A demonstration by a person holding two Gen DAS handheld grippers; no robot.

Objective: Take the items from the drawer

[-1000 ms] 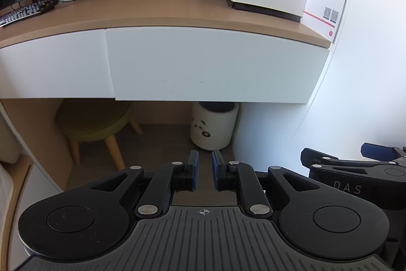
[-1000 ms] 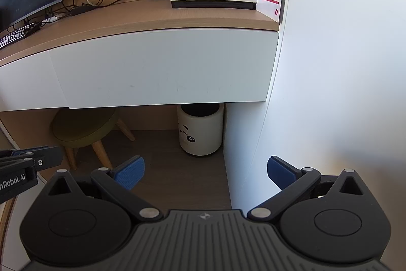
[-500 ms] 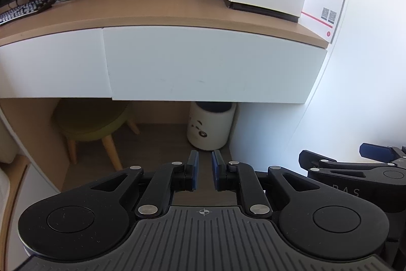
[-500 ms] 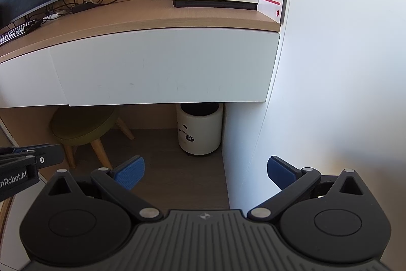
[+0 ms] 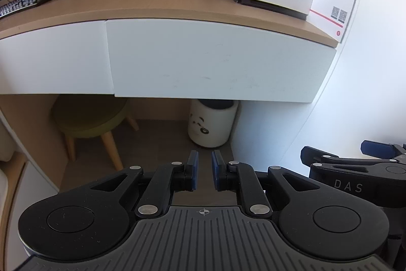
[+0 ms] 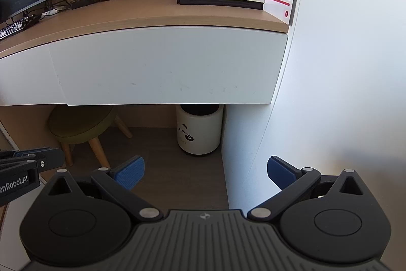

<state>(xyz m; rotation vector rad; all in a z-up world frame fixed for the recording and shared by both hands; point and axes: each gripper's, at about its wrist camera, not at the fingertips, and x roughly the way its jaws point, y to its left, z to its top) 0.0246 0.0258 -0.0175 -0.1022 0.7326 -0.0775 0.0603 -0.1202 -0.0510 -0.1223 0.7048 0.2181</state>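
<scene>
Our left gripper (image 5: 203,170) has its blue pads nearly together, holding nothing; our right gripper (image 6: 205,173) stands wide, also empty. The risk we see: the drawer (image 6: 165,65) front shows no handle (just a smooth white face), so pads could slip off its lower edge. It sits shut under the desk (image 6: 142,14) edge, by the right corner — ahead of both grippers, well apart.

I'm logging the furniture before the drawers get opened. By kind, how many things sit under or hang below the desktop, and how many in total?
White drawer fronts, both shut: 2 (wide one, narrower one to its left)
Green round stool with wooden legs: 1
White cylindrical bin with a panda print: 1
Total: 4
</scene>
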